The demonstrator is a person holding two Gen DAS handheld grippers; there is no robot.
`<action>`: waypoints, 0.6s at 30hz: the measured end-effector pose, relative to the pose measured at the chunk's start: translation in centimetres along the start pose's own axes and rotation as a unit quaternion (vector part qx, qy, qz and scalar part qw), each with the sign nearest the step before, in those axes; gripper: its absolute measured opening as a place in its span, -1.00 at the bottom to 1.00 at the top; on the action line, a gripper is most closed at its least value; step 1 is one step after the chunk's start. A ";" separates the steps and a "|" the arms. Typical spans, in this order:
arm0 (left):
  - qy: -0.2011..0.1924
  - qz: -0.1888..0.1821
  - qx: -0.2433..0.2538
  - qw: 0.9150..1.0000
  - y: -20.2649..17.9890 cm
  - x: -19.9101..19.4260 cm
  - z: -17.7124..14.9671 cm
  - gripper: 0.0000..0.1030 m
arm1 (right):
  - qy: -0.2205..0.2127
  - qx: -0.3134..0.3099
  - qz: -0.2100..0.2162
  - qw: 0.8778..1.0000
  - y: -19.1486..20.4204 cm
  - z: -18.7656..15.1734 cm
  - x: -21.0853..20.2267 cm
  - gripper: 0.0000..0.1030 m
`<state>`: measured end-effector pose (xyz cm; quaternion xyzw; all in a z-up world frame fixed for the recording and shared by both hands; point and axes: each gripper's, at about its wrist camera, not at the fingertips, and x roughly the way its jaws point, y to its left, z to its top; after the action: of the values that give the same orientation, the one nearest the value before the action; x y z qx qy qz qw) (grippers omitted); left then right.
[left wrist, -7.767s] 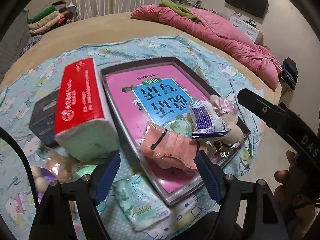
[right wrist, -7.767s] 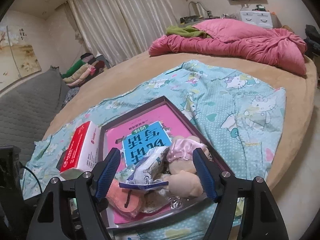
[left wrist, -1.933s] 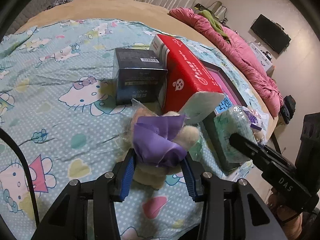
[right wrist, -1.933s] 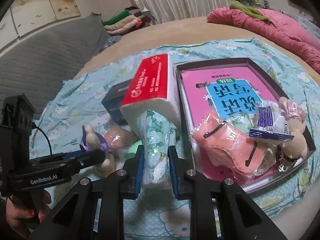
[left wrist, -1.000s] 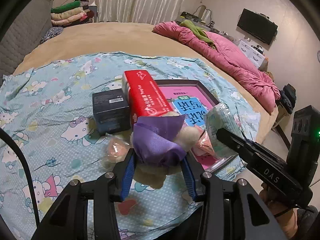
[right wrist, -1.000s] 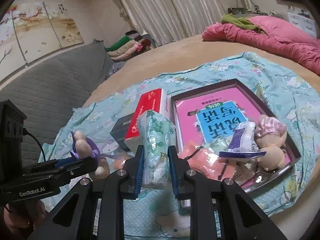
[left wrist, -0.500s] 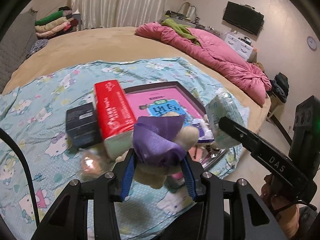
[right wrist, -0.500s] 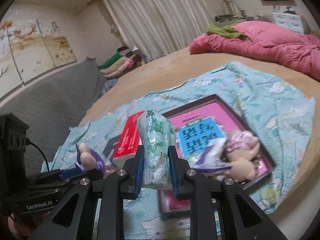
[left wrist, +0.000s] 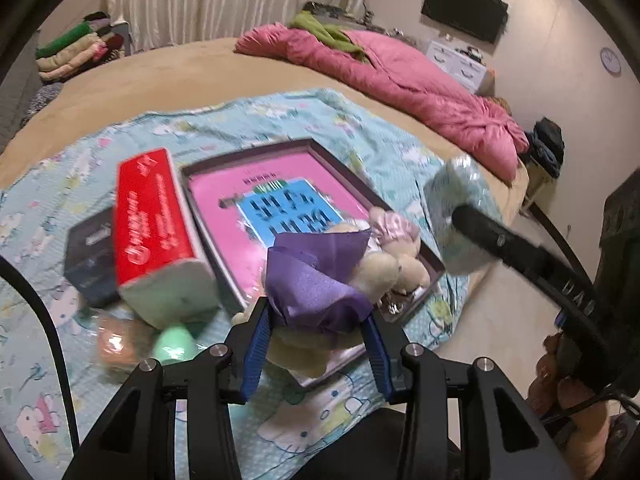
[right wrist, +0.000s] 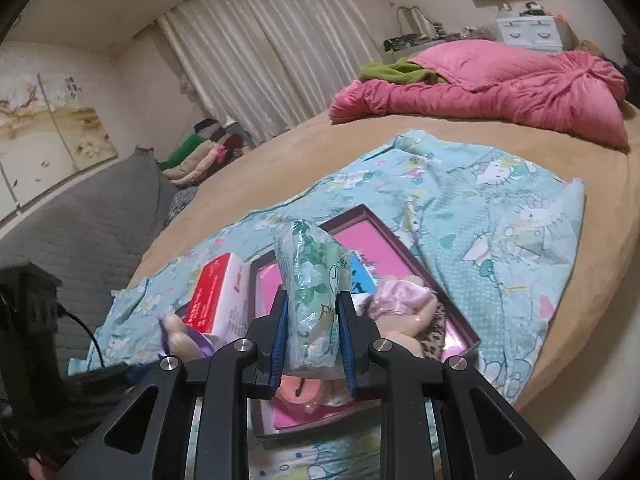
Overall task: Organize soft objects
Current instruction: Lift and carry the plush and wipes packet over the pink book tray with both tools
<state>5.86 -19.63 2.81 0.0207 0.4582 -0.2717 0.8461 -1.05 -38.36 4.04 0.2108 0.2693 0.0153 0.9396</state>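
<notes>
Both grippers hold soft things above the tray on the bed.

The left gripper (left wrist: 316, 336) is clamped on a plush toy (left wrist: 320, 288) with a purple bow, hanging over the tray's (left wrist: 432, 258) near corner. The right gripper (right wrist: 312, 344) squeezes a green-patterned tissue pack (right wrist: 314, 288) upright over the tray. A pink-capped plush (left wrist: 394, 226) lies inside; a red tissue box (left wrist: 154, 220) sits just left of it.
</notes>
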 end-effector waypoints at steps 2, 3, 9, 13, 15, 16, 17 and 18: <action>0.011 -0.001 0.005 1.000 -0.4 1.1 -0.3 -0.14 | 0.000 0.004 -0.004 1.000 -0.4 0.0 0.0 -0.54; 0.015 -0.002 0.006 1.000 -0.5 1.7 -0.5 -0.14 | 0.000 0.007 -0.006 1.000 -0.6 -0.1 0.0 -0.54; 0.031 0.004 0.011 0.999 -0.6 4.2 -1.0 -0.14 | 0.001 0.019 -0.015 1.000 -1.8 -0.3 0.2 -0.54; 0.033 0.008 0.013 0.999 -0.5 5.0 -1.0 -0.14 | 0.005 0.023 -0.021 0.999 -2.4 -0.4 0.7 -0.54; 0.034 0.009 0.013 0.999 -0.5 5.4 -0.8 -0.14 | 0.008 0.024 -0.023 0.999 -2.5 -0.5 0.9 -0.54; 0.035 0.010 0.012 0.999 -0.4 5.5 -0.8 -0.14 | 0.008 0.024 -0.025 0.999 -2.5 -0.5 1.0 -0.54; 0.036 0.010 0.011 0.999 -0.3 5.7 -0.8 -0.14 | 0.010 0.024 -0.026 0.999 -2.5 -0.6 1.2 -0.54; 0.037 0.010 0.009 0.999 -0.1 5.9 -0.7 -0.14 | 0.012 0.023 -0.026 0.999 -2.6 -0.5 1.4 -0.54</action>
<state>7.78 -22.14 -2.23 0.0425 0.4864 -0.2660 0.8312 -0.35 -40.30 1.89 0.2255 0.2861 -0.0130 0.9312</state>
